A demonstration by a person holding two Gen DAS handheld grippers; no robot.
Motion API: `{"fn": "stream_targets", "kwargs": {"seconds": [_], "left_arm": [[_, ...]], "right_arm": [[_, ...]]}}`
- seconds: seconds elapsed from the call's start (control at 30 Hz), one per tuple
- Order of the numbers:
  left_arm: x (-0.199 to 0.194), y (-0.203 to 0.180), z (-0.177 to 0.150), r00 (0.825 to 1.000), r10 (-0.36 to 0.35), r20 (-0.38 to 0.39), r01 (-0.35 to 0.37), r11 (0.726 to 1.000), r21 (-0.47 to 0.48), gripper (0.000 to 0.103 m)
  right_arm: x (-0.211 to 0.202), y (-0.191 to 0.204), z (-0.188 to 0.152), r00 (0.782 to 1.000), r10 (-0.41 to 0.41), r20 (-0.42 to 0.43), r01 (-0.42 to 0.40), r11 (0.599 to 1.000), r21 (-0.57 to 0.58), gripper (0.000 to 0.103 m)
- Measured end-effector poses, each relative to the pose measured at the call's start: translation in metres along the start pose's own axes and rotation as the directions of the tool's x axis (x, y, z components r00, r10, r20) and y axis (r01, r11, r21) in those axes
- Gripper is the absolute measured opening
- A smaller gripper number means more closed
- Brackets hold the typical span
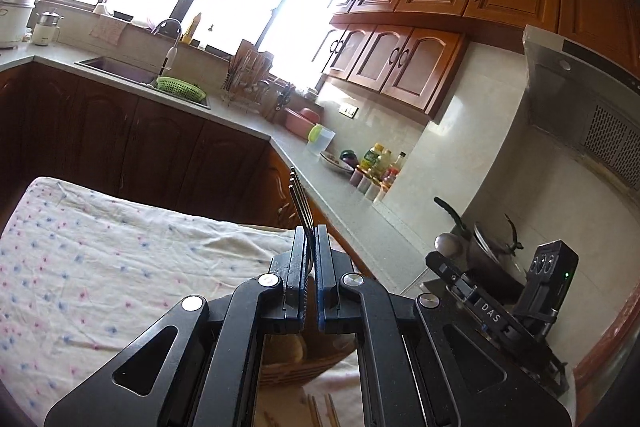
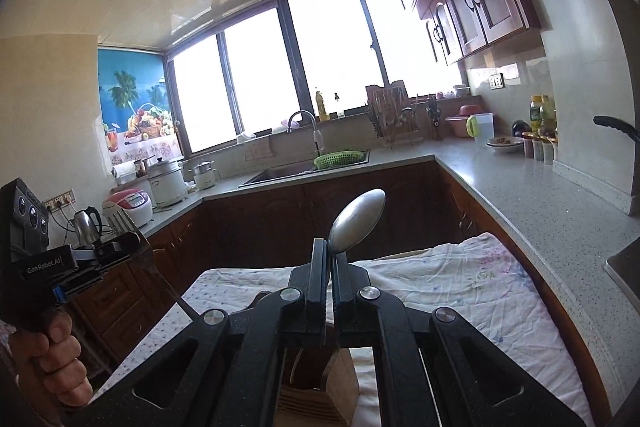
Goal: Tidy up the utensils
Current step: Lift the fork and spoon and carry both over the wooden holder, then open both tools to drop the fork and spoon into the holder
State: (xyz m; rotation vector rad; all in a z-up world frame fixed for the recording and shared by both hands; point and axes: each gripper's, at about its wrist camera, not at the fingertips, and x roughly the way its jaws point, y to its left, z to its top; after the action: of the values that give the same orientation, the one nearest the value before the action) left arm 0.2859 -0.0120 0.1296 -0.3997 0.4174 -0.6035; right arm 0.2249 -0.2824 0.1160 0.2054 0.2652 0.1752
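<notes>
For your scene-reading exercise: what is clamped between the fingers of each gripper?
The left gripper pinches a fork, shown in the left wrist view. The right gripper pinches a spoon, shown in the right wrist view.

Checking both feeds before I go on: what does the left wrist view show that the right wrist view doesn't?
Left wrist only: the range hood and chopsticks on the cloth.
Right wrist only: the kettle, rice cooker, fruit poster, and the hand gripping the left gripper.
Both: the fork, spoon, sink, and cloth-covered table.
</notes>
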Motion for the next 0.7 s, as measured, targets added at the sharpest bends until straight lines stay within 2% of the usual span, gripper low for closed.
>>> {"fn": "stream_targets", "kwargs": {"seconds": [0.23, 0.37, 0.53, 0.7], "left_arm": [[0.034, 0.036, -0.036, 0.997, 0.044, -0.064, -0.047, 0.998, -0.052, 0.002], [0.044, 0.049, -0.052, 0.995, 0.039, -0.092, -0.046, 0.996, -0.073, 0.002], [0.054, 0.052, -0.068, 0.991, 0.053, -0.12, -0.063, 0.995, -0.078, 0.003], [0.056, 0.052, -0.065, 0.99, 0.063, -0.127, -0.074, 0.994, -0.08, 0.003]], "right_arm": [[0.041, 0.004, -0.04, 0.996, 0.0, -0.084, -0.006, 0.998, -0.068, 0.002], [0.052, 0.007, -0.06, 0.991, 0.024, -0.134, -0.038, 0.994, -0.102, 0.002], [0.065, 0.002, -0.07, 0.98, 0.03, -0.194, -0.05, 0.994, -0.099, 0.002], [0.065, -0.006, -0.068, 0.978, 0.04, -0.207, -0.055, 0.996, -0.065, 0.002]]}}
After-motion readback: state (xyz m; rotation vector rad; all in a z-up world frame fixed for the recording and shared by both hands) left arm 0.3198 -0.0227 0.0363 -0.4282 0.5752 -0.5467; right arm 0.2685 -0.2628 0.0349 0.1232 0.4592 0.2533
